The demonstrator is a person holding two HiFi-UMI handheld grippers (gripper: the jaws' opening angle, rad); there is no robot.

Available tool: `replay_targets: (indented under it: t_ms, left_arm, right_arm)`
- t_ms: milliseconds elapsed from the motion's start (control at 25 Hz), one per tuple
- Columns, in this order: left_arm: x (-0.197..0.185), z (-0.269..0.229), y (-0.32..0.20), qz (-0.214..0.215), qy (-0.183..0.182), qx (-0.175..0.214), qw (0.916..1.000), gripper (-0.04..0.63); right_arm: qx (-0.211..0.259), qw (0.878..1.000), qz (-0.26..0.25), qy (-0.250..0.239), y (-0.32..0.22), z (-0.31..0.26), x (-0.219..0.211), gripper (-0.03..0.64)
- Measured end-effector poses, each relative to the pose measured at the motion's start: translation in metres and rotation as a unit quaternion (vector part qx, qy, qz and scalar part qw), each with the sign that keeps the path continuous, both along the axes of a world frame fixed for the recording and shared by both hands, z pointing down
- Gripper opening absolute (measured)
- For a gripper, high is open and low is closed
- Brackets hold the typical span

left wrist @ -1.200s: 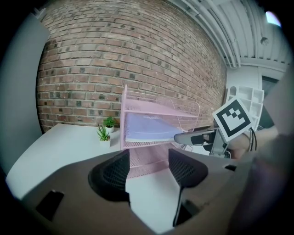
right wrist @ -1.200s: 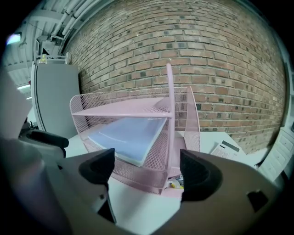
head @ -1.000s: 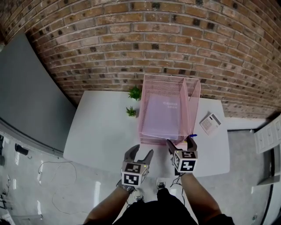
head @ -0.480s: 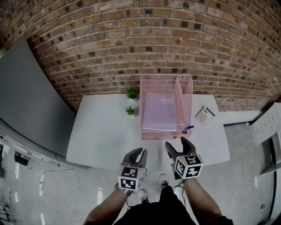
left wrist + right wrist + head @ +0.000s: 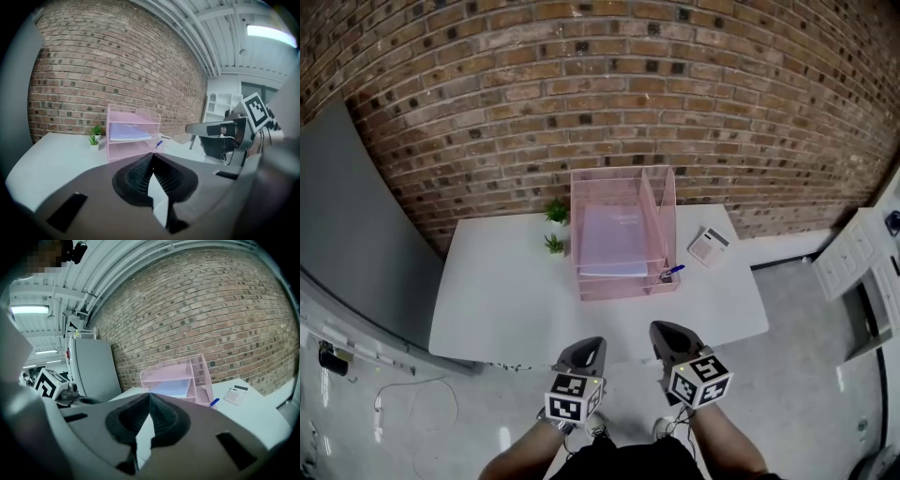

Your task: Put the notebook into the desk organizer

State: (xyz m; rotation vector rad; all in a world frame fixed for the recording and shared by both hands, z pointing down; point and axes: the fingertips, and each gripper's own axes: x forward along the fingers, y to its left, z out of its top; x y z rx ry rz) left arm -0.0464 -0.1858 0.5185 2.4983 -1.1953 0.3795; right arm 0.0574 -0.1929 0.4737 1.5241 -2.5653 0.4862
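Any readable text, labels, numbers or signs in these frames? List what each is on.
No legible text in any view.
Notebook: cover print too small to read.
Calculator: keys and display too small to read.
Marker cubes: black-and-white square patterns, no letters.

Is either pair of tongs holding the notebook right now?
No, the left tongs and right tongs are both shut on nothing, while the notebook lies inside the pink organizer.
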Motion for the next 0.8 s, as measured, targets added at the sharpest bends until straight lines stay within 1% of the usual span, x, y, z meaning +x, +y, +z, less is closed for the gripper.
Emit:
replay_targets:
  t_ms: [200,400,600,800]
  left_arm:
    - [0.02,-0.013,0.029,-0.009,0.001,0.012,0.9999,0.006]
    - [0.049,-0.027,0.063,-0.043,-0.002,0.027,0.9987,0.006]
    - [0.079,-0.039,0.115,-0.077,0.001,0.03,0.9966,0.006]
    - [0.089,-0.042,0.164,-0.107,-0.002,0.032,0.9937,0.006]
  right_arm:
    - [0.014,0.999,-0.033,0.005,0.026,-0.01,0.016,0.003]
    - [0.023,0.997,-0.079,0.002,0.058,-0.018,0.04,0.003]
    - [0.021,0.991,-0.129,-0.006,0.102,-0.021,0.065,0.003]
    - [0.015,0.986,-0.167,-0.012,0.146,-0.016,0.074,0.003]
